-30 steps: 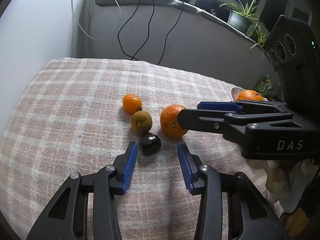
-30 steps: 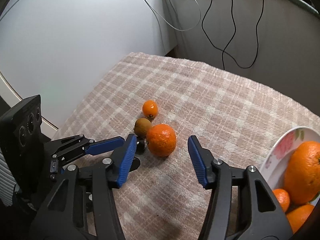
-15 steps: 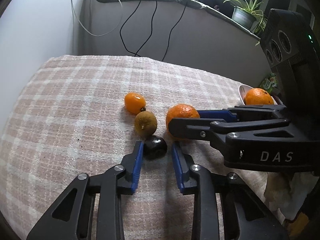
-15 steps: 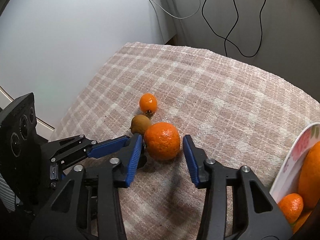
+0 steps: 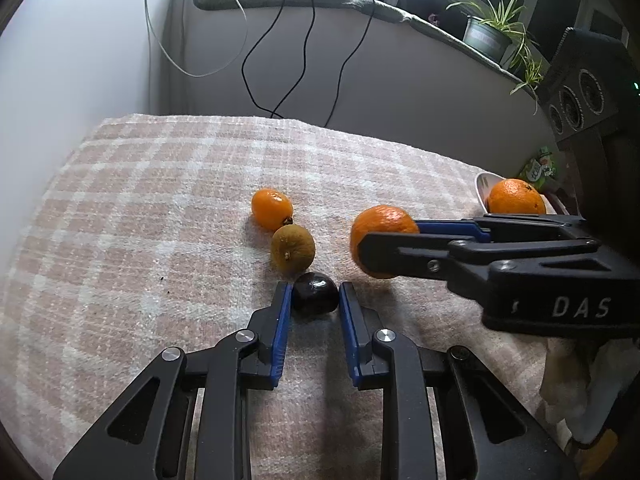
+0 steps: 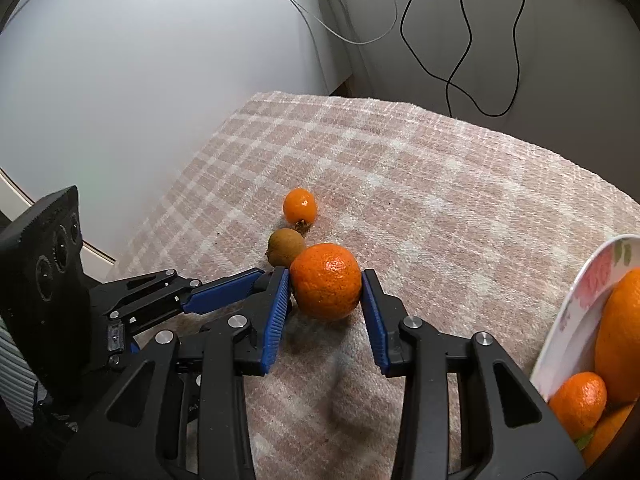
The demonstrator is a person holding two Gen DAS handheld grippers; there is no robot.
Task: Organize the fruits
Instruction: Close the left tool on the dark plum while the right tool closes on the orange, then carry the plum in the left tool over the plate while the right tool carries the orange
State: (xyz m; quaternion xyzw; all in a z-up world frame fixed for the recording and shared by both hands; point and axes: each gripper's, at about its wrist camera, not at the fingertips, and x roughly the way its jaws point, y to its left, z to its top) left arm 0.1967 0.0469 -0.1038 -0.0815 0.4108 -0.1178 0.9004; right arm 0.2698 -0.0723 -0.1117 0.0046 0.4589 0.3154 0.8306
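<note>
Both jaws clenched: left gripper (image 5: 315, 298) grasps dark fruit (image 5: 315, 294), possibly a plum; right gripper (image 6: 326, 282) grasps mandarin (image 6: 326, 280) on checked cloth (image 6: 440, 208), plate (image 6: 576, 304) nearby

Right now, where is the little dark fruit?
In the left wrist view, the dark fruit sits on the checked cloth between the left gripper fingers, just in front of the brownish fruit.

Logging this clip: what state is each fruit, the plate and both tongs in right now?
left tongs: shut on dark fruit
right tongs: shut on large orange
small orange: loose on cloth
brown fruit: loose on cloth
plate: holding oranges
</note>
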